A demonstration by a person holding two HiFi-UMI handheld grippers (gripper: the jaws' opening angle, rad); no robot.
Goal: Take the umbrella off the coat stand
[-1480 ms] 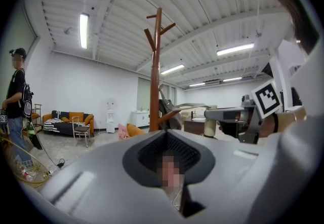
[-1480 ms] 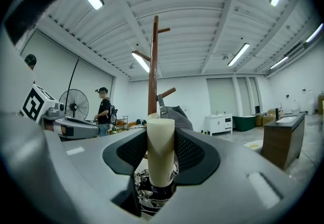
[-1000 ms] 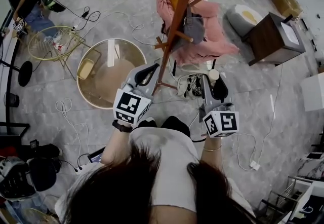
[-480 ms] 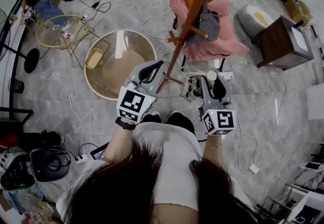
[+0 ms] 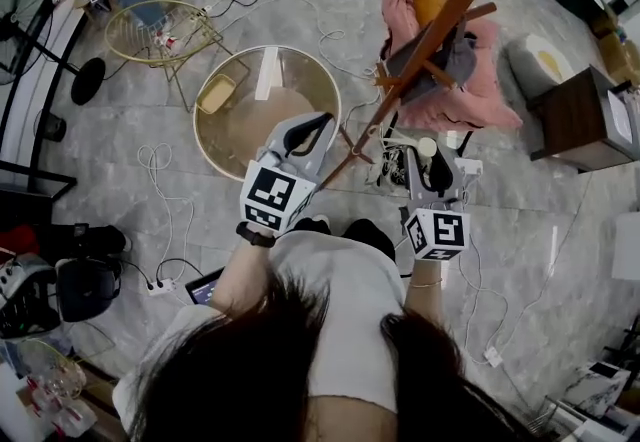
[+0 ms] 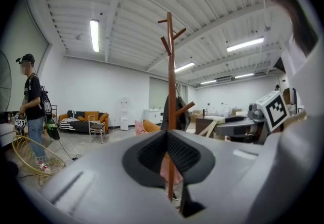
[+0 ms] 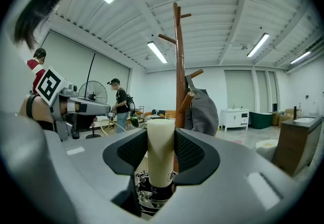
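**Right gripper** (image 7: 161,134) was clamped on the cream handle (image 7: 161,162) of the folded umbrella (image 7: 146,198). The umbrella hung below the jaws, near the coat stand (image 7: 178,66) and apparently clear of its pegs. **Left gripper** (image 6: 167,137) had its jaws pressed together, empty.

**Risk:** the dangling umbrella could strike the pole or snag the grey bag (image 7: 205,111) just beyond.

**Room:** the floor at the near right was more open, while a round table (image 5: 235,125) and cables (image 5: 152,158) crowded the left.

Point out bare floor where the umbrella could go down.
Bare floor lies between the pink-draped chair, the wooden cabinet and the right gripper. Another patch sits left of the round table, below the wire chair. Around the coat stand's foot, loose cables crowd it.
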